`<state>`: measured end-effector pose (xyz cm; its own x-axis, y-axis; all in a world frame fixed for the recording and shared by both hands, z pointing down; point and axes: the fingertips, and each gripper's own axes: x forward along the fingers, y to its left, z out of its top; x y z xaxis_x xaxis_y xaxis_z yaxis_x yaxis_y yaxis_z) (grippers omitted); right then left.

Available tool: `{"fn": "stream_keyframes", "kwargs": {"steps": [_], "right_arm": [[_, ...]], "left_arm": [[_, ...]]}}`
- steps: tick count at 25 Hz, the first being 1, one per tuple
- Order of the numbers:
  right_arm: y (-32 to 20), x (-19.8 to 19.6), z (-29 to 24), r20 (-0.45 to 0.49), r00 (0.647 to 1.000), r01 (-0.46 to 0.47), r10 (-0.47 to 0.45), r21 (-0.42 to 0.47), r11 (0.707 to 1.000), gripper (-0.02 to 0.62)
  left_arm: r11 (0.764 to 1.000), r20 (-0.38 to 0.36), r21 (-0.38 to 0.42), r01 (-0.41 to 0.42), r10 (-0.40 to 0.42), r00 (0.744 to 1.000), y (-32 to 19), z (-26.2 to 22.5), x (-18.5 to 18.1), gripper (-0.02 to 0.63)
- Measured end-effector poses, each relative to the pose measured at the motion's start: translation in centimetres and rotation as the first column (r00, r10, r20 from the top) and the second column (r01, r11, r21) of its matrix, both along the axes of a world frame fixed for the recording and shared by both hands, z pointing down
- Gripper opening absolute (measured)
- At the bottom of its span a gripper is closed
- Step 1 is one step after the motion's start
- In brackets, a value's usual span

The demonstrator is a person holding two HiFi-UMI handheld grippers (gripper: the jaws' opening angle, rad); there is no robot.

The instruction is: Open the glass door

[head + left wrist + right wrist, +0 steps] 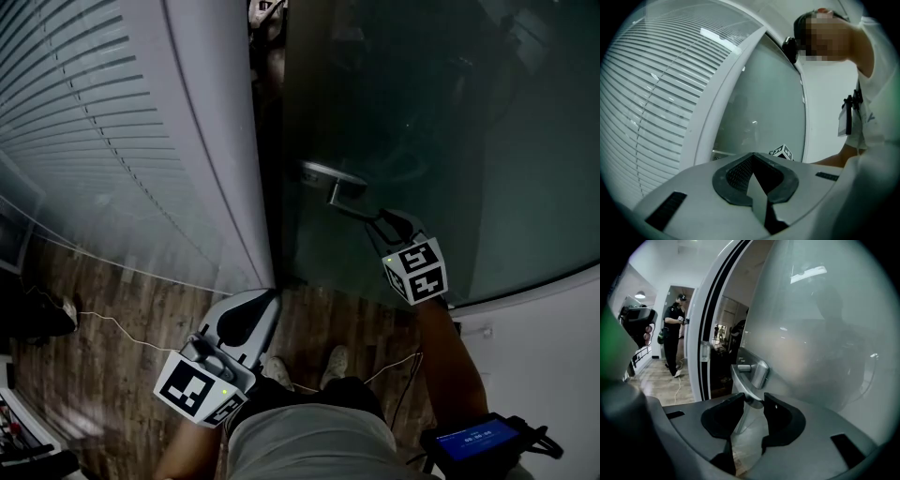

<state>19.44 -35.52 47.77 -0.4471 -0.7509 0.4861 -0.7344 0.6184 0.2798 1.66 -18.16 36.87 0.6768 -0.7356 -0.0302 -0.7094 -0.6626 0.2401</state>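
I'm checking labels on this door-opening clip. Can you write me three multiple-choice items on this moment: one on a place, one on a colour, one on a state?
1. Where is the left gripper?
A. On the door's handle
B. Low by the person's waist, clear of the door
C. Raised above the person's head

2. What colour is the lever handle?
A. Black
B. Red
C. Silver

3. How do the right gripper's jaws stand?
A. Closed on the lever's end
B. Wide apart, empty
C. Closed on nothing

Answers:
1 B: the head view shows the left gripper down by the person's waist, apart from the glass door.
2 C: the lever handle is bare silver metal.
3 A: in the right gripper view the right gripper has its pads on the lever's tip.
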Motion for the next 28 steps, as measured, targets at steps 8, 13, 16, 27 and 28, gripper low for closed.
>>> {"fn": "stream_keyframes", "kwargs": {"steps": [8, 13, 16, 27, 28], "right_arm": [[-2.7, 0.1, -0.9, 0.024, 0.999, -0.034, 0.034, 0.008, 0.999, 0.129], [-4.0, 0.7, -1.1, 0.04, 0.998, -0.055, 0.054, 0.013, 0.998, 0.129], [-4.9, 1.2, -1.2, 0.064, 0.995, -0.073, 0.072, 0.013, 0.997, 0.129], [-10.2, 0.9, -2.4, 0.093, 0.987, -0.133, 0.134, -0.022, 0.991, 0.129], [-10.6, 0.6, -2.9, 0.091, 0.986, -0.141, 0.142, -0.024, 0.99, 0.129]], "left_arm": [[1.0, -0.003, 0.0, 0.024, -0.024, 1.0, 0.4, -0.7, -1.1, 0.0], [0.999, -0.007, -0.001, 0.039, -0.039, 0.999, 1.0, -0.7, -1.1, 0.0], [0.999, -0.006, -0.001, 0.042, -0.042, 0.999, 1.1, -0.7, -0.9, 0.0], [0.998, -0.015, -0.011, 0.064, -0.064, 0.998, 0.2, -1.9, -3.1, 0.0], [0.998, -0.018, -0.01, 0.062, -0.063, 0.998, 0.1, -2.4, -3.6, 0.0]]}}
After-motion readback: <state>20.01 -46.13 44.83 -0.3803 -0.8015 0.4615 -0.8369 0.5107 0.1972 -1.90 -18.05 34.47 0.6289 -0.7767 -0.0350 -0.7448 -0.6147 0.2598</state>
